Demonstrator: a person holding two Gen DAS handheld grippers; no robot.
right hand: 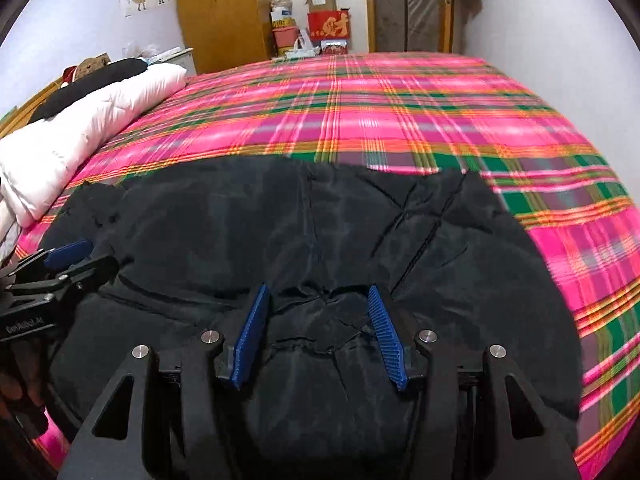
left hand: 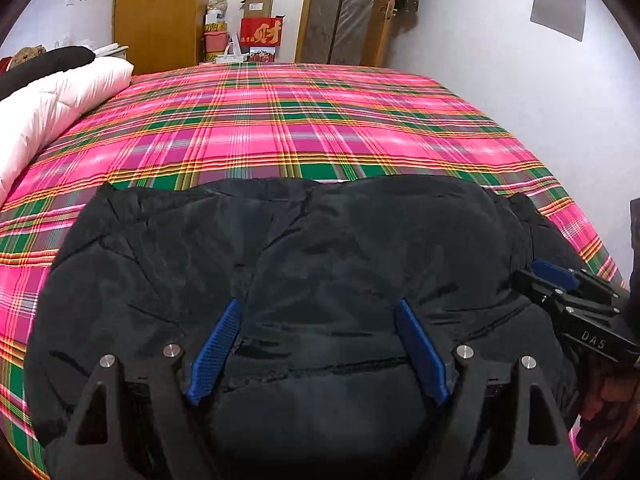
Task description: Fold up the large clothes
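Near the bed's (left hand: 360,120) front edge, left gripper (left hand: 318,312) and right gripper (right hand: 316,296) hover spread apart over the black jacket (left hand: 280,260); best pinch matching hem corners evenly.

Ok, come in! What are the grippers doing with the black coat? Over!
Left gripper open, right gripper open, both over the black coat. Coat lies on plaid bed. White quilt at far left, clear of it.

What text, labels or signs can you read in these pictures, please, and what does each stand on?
"财": gold, on the red box by the far wall.
"DAS": on the right claw.
"GenRobot.AI": on the left claw, small, so not certain.
Label on the cardboard box: too small to read.
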